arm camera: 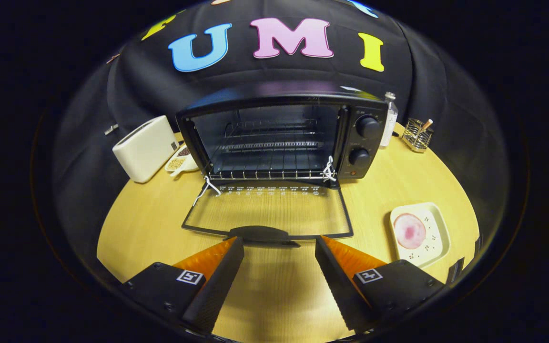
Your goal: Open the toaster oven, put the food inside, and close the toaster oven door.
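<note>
Tongs: spread wide and holding nothing (279, 247); the two fingers point at the lowered oven door, with its handle just ahead of and between their tips.
Oven: the toaster oven (279, 138) stands at the back of the worktop (274, 295), its cavity open and its wire rack (269, 147) bare.
Door: the glass door (267, 209) lies folded flat toward the tongs, its dark handle (261, 234) nearest them; white cords are tied at both hinge corners.
Food: a round pinkish slice (409, 230) rests on a cream square plate (434, 250), off to the right of the door and well apart from the fingers.
Stage: judging by the open door and bare rack, opening looks done and fetching the food comes next.
Risk, pickup: the slice looks thin and flat, so the fingers may scrape the plate or push it along rather than catch the food.
Risk, door: swinging right with the tips this low could knock the handle or the door's corner.
Risk, loading: a limp slice might sag or slip through the rack's bars.
Pose: held low over the near worktop, level, aimed straight at the oven's middle.
Bystanders: a white toaster (146, 147) and a small dish (181, 159) sit left of the oven; a bottle (390, 119) and a wire holder (417, 136) sit right.
</note>
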### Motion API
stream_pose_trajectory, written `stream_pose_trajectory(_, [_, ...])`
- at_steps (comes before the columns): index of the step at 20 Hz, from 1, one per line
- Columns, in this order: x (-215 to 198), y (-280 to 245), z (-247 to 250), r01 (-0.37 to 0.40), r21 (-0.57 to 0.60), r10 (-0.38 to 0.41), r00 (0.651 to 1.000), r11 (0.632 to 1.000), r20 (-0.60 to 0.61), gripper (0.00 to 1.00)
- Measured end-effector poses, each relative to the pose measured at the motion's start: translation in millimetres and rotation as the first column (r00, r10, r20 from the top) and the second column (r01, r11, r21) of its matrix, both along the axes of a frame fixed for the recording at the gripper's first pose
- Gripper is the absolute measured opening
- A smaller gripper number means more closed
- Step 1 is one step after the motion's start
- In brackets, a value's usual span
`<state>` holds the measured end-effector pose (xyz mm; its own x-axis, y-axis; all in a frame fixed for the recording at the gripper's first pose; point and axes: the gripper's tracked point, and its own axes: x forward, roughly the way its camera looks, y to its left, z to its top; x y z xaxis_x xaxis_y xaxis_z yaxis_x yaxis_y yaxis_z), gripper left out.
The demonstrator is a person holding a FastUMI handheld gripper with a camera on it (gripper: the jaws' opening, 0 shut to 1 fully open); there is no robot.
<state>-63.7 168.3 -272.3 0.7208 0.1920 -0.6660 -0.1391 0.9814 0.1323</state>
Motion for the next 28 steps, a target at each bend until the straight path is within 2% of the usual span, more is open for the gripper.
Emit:
stream_pose_trajectory(7, [-11.2, -84.6, 41.4, -0.073, 0.071, 0.074, 0.997, 0.995, -0.007, 0.99])
stream_pose_trajectory(12, [-21.2, -162.3, 39.9, -0.07, 0.118, 0.083, 0.991, 0.991, -0.108, 0.99])
stream_pose_trajectory(16, [-7.5, -240.7, 21.5, -0.02, 0.073, 0.034, 0.98, 0.997, -0.196, 0.98])
stream_pose_trajectory(19, [-0.5, -281.4, -10.9, -0.004, 0.045, 0.019, 0.947, 0.999, -0.322, 0.97])
stream_pose_trajectory(23, [19.9, -299.9, -51.8, 0.04, 0.086, 0.003, 0.894, 0.996, -0.449, 0.98])
stream_pose_trajectory(25, [24.4, -307.0, -72.8, 0.038, 0.068, 0.002, 0.858, 0.997, -0.513, 0.97])
stream_pose_trajectory(28, [30.7, -310.1, -94.1, 0.059, 0.056, -0.015, 0.805, 0.997, -0.593, 0.89])
